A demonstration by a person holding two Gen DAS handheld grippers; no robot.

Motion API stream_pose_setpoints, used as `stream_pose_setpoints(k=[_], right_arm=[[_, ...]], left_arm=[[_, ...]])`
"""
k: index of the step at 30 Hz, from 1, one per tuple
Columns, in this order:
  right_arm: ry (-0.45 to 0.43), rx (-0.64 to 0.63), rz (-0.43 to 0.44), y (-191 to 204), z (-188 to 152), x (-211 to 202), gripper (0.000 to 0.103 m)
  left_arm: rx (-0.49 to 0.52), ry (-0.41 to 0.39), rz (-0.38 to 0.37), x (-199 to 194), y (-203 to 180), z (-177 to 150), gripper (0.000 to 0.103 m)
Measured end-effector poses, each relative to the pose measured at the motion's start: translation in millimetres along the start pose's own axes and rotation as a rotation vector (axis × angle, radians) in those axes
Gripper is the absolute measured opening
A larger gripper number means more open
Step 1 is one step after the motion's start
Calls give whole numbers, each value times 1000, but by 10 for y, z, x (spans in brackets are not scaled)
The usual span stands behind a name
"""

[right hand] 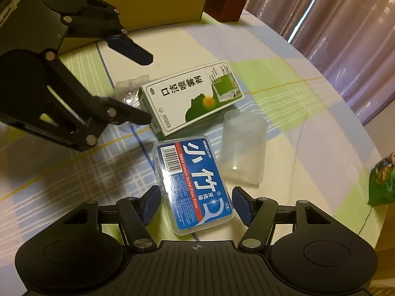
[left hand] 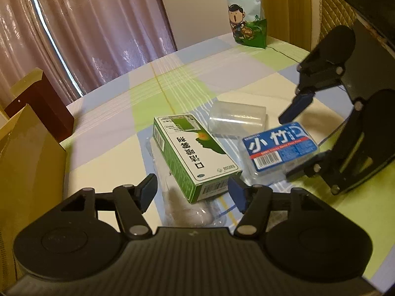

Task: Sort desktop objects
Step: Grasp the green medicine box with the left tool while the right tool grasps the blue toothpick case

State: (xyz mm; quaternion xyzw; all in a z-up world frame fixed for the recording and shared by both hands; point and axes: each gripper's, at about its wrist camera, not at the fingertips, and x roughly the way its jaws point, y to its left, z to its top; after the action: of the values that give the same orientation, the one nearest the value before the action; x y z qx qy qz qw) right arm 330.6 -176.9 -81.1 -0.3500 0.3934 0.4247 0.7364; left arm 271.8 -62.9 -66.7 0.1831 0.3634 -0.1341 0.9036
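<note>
The right gripper (right hand: 195,206), jaws spread, straddles the near end of a blue-labelled clear plastic dental floss box (right hand: 191,185) at lower centre of its frame, not clamping it. The left gripper (left hand: 191,192), also agape, flanks a green-and-white cardboard medicine box (left hand: 195,153) lying partly on a crinkled clear plastic wrapper (left hand: 192,212). A frosted plastic cup (right hand: 243,148) lies on its side nearby. All sit clustered on the checked tabletop (left hand: 111,113); nothing appears sorted apart. The floss box's long axis runs away from the right gripper, toward the medicine box.
</note>
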Motion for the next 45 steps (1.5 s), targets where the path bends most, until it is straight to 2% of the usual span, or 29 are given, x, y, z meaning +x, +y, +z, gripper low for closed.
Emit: stream_pose_setpoints(k=[2,3,8,12,17,20,25,34,36,40,45], right_arm=[[23,24,-9,0,-33,-31,63],[29,50,-17,-12,-68,-55,63],[55,185,-58,-75,-247,-183,63],[64,234,-76,-79,-382,-260,63],[62,271,-91,-99,-465,-324,63],[54,293,-94,-67,-522,-401,63],[38,342,-76,-30,-531,-484,63],[52,384,-33,242,-519,-557,63],[62,401,-37,304,-530,-561,63],[61,385,-61,412,-537,-558,63],[70,327,-97,472,-505,-512,63]], left_arm=[[-7,-2,1,15,-6,27,74],[-9,-3,3,27,-12,43,77],[-1,17,18,180,-71,127,80],[6,37,31,311,-121,195,80],[15,60,43,461,-175,275,65],[17,62,20,420,-153,267,58],[13,73,-45,224,-127,148,54],[-19,124,-166,-271,-266,-313,53],[-20,138,-166,-304,-287,-379,53],[-23,146,-156,-342,-309,-444,62],[-32,138,-150,-304,-290,-400,62]])
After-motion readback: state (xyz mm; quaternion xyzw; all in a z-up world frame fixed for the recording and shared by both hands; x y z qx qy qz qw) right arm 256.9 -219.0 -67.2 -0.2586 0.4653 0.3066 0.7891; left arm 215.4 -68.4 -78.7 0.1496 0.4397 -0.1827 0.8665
